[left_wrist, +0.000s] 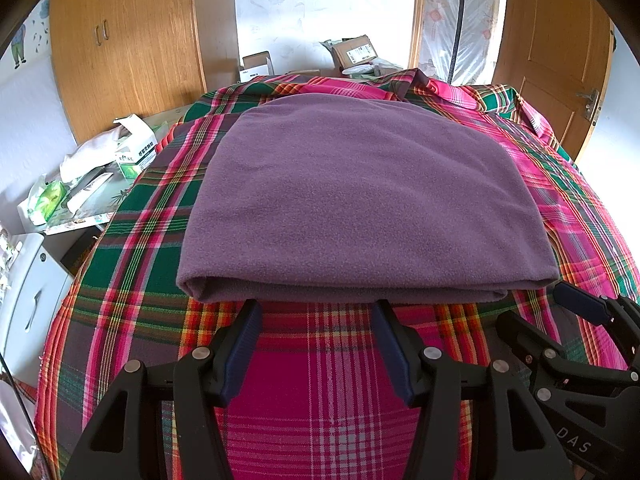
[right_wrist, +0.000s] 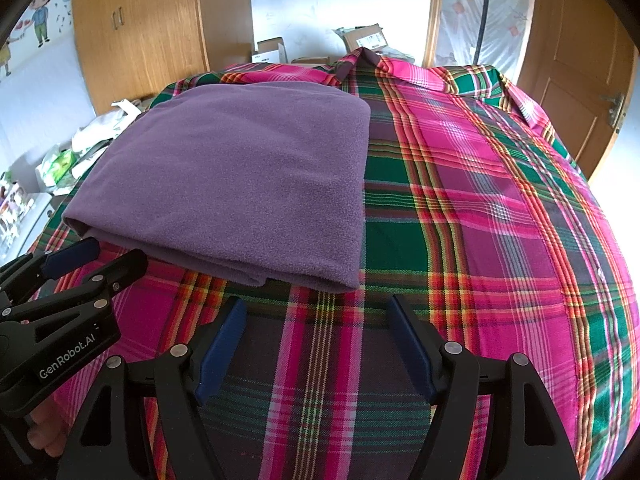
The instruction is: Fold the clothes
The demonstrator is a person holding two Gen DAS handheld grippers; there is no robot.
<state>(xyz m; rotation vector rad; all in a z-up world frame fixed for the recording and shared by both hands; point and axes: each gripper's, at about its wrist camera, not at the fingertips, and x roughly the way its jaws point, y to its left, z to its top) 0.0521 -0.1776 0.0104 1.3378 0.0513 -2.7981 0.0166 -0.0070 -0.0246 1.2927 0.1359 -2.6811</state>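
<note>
- Plaid bedspread (left_wrist: pixel 132 216) covers the bed, wooden wardrobe (left_wrist: pixel 132 40) behind.
- Purple fleece garment (left_wrist: pixel 360 200) lies folded flat, near edge just beyond both tools.
- Left gripper (left_wrist: pixel 316 308) and right gripper (right_wrist: pixel 312 304) gape wide, empty.
- Probably pinch all layers at the near corners together.

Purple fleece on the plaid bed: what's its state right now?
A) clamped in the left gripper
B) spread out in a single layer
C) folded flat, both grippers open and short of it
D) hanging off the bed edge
C: the purple fleece lies folded, layered edges showing at its near side, with the left gripper and right gripper open and empty just before it.
</note>
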